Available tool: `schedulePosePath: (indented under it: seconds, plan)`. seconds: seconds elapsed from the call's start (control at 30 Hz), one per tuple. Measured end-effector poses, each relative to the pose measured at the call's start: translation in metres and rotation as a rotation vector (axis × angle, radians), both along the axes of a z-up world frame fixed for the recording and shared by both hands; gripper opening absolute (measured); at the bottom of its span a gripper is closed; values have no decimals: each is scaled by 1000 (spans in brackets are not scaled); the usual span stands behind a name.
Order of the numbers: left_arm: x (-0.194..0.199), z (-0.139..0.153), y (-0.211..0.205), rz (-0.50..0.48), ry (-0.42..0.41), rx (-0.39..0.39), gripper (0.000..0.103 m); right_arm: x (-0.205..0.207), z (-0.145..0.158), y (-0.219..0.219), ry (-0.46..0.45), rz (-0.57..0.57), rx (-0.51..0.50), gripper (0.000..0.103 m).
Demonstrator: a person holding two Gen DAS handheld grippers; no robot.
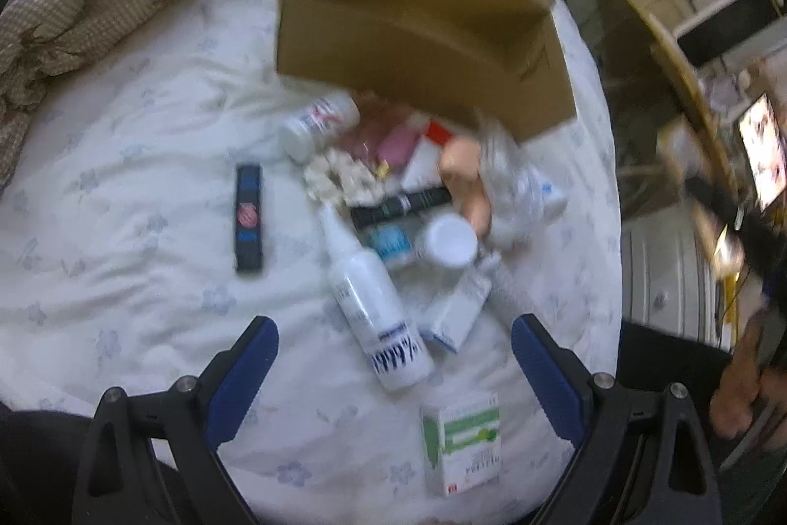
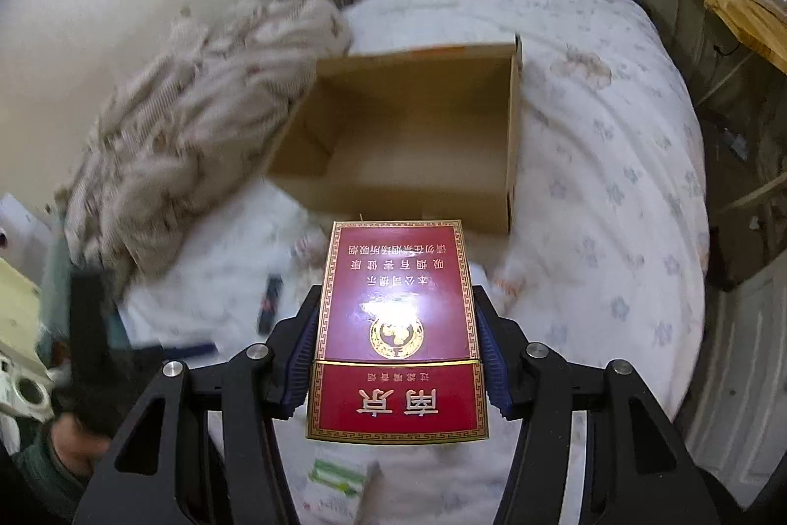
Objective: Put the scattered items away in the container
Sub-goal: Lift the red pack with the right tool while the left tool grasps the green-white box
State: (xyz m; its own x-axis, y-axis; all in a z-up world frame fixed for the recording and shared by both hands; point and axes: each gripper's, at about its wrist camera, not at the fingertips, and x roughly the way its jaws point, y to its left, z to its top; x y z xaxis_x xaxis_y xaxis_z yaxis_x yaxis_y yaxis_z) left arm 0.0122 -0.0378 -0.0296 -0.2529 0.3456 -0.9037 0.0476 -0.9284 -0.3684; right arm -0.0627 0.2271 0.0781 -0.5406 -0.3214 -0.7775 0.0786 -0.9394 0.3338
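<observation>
Where floral bedsheet (image 1: 123, 190) spreads: left jaws spread, right jaws pinching red pack (image 2: 397, 328).

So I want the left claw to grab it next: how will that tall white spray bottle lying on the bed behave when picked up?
The white spray bottle lies on its side on soft bedding, so a nudge would probably roll it. Its smooth round plastic looks somewhat slippery; gripping across the wide body seems safest. The open left claw looks wide enough.

Open cardboard box (image 2: 413, 131) empty — red cigarette pack (image 2: 397, 328) clamped, bottles (image 1: 378, 308) scattered.
</observation>
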Motion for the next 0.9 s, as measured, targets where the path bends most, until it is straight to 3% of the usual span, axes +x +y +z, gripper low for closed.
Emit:
schedulePosePath:
  seconds: [0.17,0.3,0.47,0.67,0.77,0.8,0.9]
  plan:
    - [11,4,22,-41,-64,3,96,-3,-13,10,24,-26,-86,60]
    - [23,0,37,-46,-126,-56,96,1,-20,21,5,-62,-154,60]
    - [40,-32,73,-95,-220,-157,96,14,0,24,79,-59,-169,60]
    - [54,-72,118,-180,-277,-266,96,16,-3,26,51,-44,-216,60]
    - [50,-86,117,-162,-307,-278,96,20,-3,29,54,-45,-229,60]
    - [49,-89,116,-154,-309,-277,95,20,-3,30,54,-48,-241,60]
    - [47,-94,111,-138,-312,-286,75,20,-7,35,42,-60,-259,60]
